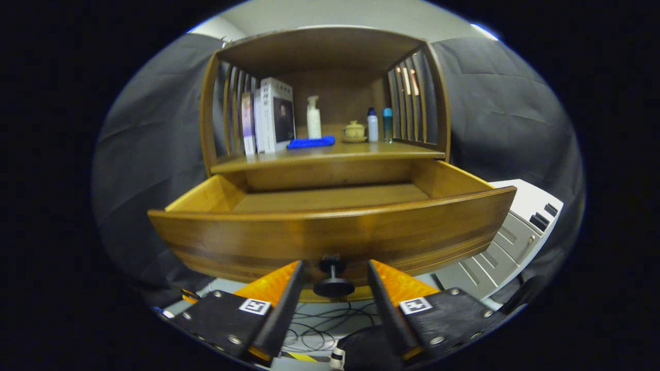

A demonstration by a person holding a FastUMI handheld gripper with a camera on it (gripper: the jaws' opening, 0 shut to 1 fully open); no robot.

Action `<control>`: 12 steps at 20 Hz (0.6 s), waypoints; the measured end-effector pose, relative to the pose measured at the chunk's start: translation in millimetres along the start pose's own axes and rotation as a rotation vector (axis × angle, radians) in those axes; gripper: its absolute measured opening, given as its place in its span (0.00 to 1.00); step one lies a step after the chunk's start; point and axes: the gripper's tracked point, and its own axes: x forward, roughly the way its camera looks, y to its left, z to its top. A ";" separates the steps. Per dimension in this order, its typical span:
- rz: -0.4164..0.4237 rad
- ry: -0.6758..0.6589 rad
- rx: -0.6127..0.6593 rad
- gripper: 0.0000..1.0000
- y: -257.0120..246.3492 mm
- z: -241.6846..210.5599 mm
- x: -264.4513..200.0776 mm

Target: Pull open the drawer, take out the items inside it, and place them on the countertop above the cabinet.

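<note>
Gripper view: drawer (330, 226) stands pulled open, its floor bare as far as I see. My hand-held gripper (333, 275) is released, fingers flanking the black knob (333, 278) without touching. Above, the countertop (330, 152) carries a blue cloth (311, 142), books (268, 116), bottles (372, 125).

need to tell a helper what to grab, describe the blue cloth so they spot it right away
Start at the wooden cabinet, whose drawer is open beyond the open gripper. On the countertop above lies the blue cloth, before the white pump bottle: the only flat, soft thing among upright books and bottles.
</note>
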 end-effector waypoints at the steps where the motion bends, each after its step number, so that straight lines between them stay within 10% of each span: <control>1: 0.008 -0.034 0.023 0.81 1.3 12.9 -5.3; 3: 0.007 -0.080 0.017 0.96 -0.6 32.4 -10.7; 12: -0.047 -0.156 -0.125 0.96 3.5 109.0 12.5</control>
